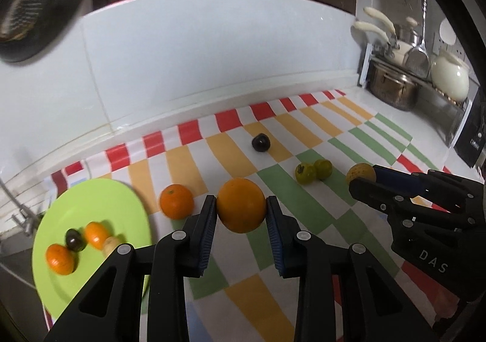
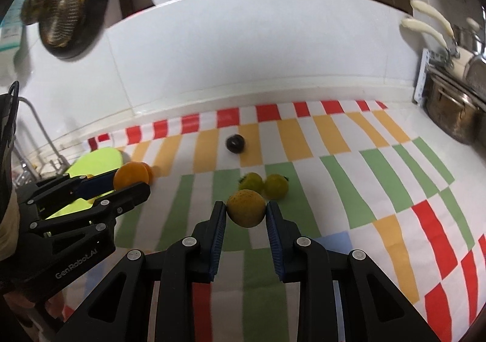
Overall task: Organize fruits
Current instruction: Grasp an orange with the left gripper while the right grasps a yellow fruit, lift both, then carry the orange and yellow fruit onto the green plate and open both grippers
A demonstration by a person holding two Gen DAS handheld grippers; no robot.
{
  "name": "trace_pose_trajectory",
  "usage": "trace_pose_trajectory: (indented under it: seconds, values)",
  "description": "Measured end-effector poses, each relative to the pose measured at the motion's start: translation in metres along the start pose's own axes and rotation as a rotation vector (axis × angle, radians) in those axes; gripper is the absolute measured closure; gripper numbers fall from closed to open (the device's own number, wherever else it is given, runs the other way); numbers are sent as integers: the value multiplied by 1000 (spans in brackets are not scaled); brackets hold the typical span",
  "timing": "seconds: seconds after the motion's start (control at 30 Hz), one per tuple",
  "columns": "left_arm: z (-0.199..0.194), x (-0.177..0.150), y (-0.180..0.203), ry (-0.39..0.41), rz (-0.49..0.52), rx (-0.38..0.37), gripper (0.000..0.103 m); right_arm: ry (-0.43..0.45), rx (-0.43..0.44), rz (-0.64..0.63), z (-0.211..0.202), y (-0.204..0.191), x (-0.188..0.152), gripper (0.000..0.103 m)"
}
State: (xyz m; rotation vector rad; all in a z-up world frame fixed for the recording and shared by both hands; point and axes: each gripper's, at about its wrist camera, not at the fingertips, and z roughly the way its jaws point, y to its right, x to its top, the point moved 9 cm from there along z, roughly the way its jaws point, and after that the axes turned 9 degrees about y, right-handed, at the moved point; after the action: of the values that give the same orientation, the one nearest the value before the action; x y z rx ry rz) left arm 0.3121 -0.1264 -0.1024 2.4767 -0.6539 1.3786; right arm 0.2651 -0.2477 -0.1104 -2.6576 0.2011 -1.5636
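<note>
Left wrist view
Left gripper (image 1: 241, 205): clamped on an orange (image 1: 241, 204), both pads touching its sides, the fruit held above the striped cloth (image 1: 306, 123).
Plate (image 1: 91, 193): lime green, at the cloth's left end, holding two small oranges, a dark fruit and a pale one, all blurred.
Loose fruit: a second orange (image 1: 176, 200) just beside the plate; a dark plum (image 1: 261, 142) farther back; two green fruits (image 1: 314, 171) touching each other.
Right gripper (image 1: 363, 176): seen from the side, closed on a yellow fruit (image 1: 361, 173).
Surroundings: steel pot (image 1: 395, 88) and white jar (image 1: 450, 76) on a rack at far right, well clear of the work.

Right wrist view
Right gripper (image 2: 246, 210): clamped on the yellow fruit (image 2: 246, 209), just in front of the green fruits (image 2: 264, 185).
Left gripper (image 2: 133, 182): off to the left, holding its orange (image 2: 132, 177) near the plate (image 2: 100, 159).
Plum (image 2: 235, 143): alone near the red stripes.
Surroundings: a brush hangs on the wall at upper left; the pot (image 2: 452, 111) sits at right.

Risks
Slip: both fruits are round and pinched only at their widest points; a tilt or jolt could roll one out.
Collision: both grippers likely head for one plate, so they may crowd each other there.
Plate: fruit already on it could be knocked off by a careless drop.
Path: the second orange lies beside the plate, on the left gripper's way in.
</note>
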Motion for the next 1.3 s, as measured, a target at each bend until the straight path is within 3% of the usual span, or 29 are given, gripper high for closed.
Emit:
trace_pose_trajectory:
  seconds: [0.5,1.3]
  values:
    - [-67,-3,-29,75,-85,109,71,74,119,-90,-40,-51,18,75]
    - [-139,-30,-95,105,-144,251,71,103,290,-198,-65,-146,14,75]
